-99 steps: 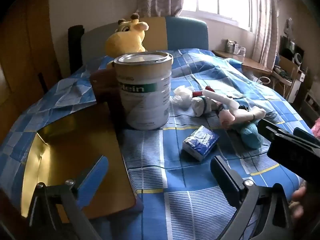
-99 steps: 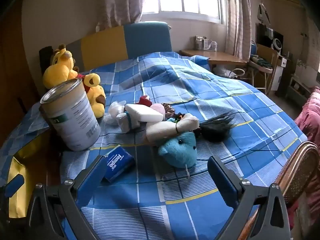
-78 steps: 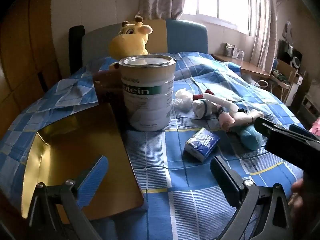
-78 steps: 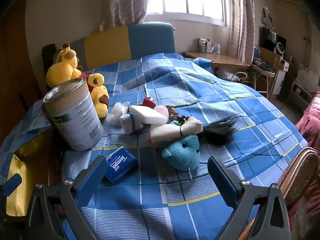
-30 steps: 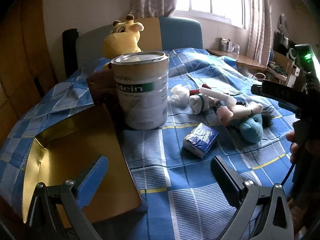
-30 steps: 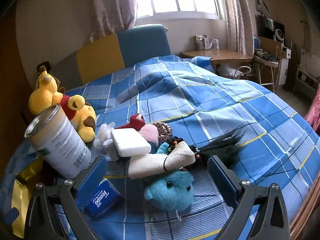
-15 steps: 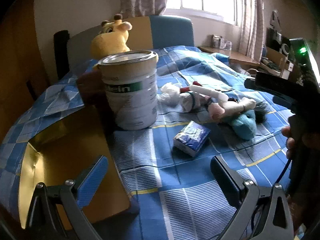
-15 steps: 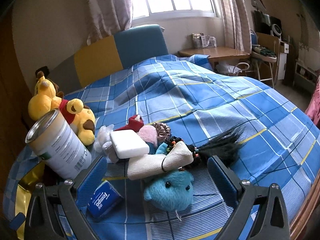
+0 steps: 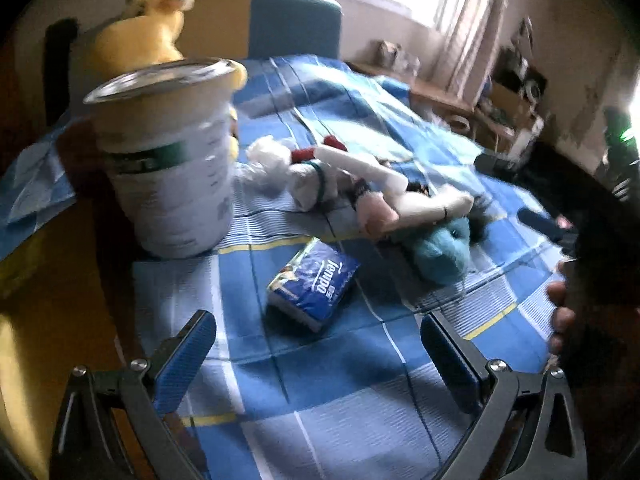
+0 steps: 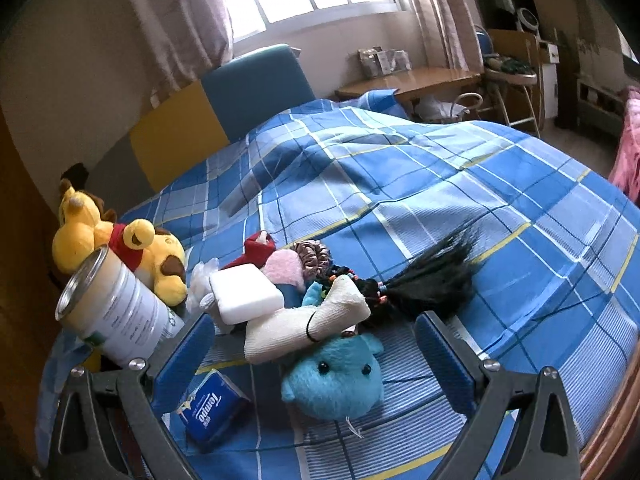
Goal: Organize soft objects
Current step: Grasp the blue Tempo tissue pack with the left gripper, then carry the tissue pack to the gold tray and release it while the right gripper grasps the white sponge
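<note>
Nothing looks sorted yet: both the left claw (image 9: 316,356) and right claw (image 10: 310,350) gape empty above the blue plaid bed (image 10: 460,184), the round teal plush toy (image 10: 334,376) lying at the right claw's 12 o'clock, heaped with other soft things

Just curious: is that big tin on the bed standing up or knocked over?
Standing upright: the tin rests on its base, its sealed silver top facing up.

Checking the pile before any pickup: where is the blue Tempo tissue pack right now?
The Tempo tissue pack lies flat on the plaid bedspread, between the metal can and the teal plush, ahead of the open left gripper.
</note>
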{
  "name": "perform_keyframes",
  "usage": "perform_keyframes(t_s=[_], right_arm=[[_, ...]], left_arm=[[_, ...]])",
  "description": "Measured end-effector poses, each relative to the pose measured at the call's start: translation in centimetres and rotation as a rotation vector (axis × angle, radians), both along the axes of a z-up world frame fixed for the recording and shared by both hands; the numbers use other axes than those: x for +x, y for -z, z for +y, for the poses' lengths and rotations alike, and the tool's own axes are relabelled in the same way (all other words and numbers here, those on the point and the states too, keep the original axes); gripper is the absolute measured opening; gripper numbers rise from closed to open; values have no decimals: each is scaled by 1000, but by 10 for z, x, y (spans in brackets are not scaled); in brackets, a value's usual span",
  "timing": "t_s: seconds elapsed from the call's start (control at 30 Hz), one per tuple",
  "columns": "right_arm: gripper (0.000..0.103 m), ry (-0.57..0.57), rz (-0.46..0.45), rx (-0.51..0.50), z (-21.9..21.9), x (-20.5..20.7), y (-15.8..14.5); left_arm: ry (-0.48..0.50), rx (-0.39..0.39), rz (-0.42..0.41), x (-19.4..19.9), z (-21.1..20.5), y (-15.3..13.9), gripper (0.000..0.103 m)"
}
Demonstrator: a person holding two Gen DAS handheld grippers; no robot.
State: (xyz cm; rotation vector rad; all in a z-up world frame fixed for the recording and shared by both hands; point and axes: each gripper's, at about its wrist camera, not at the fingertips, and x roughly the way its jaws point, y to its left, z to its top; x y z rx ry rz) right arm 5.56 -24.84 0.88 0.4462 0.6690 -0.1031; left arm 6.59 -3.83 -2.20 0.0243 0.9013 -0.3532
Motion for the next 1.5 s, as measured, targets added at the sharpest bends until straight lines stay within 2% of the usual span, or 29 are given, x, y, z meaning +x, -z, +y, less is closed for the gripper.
perform_keyframes(t_s=[0.1, 0.2, 0.43, 0.5, 0.53, 0.63, 0.83, 0.97, 1.1, 1.27, 1.37, 1.5], right_arm=[[102, 1, -4, 22, -2, -1, 0], [102, -2, -3, 38, -4, 0, 1], [102, -8, -2, 66, -7, 0, 2], [102, -10, 0, 70, -7, 1, 3], [102, -11, 1, 71, -7, 1, 3], [102, -12, 5, 65, -7, 2, 4], [101, -40, 26, 31, 0, 5, 3], [101, -149, 57, -32, 21, 21, -2], [101, -281, 71, -120, 48, 56, -11], [101, -373, 188, -177, 65, 112, 11], [101, -404, 244, -184, 66, 132, 26], [101, -426, 270, -178, 65, 142, 39]], left_arm=[[-16, 102, -18, 13, -11, 6, 103], [6, 142, -2, 28, -20, 15, 103], [33, 238, 97, 62, -36, 54, 96], [32, 249, 108, 68, -38, 62, 85], [42, 235, 129, 70, -38, 67, 66], [41, 184, 121, 63, -31, 69, 61], [32, 75, 119, 24, -2, 58, 59], [47, 46, 88, -4, 9, 45, 57], [41, -10, 82, -19, 18, 30, 55], [31, -58, 55, -30, 33, 11, 55], [11, -100, 39, -35, 49, -2, 55], [-48, -152, 25, -42, 82, -16, 55]])
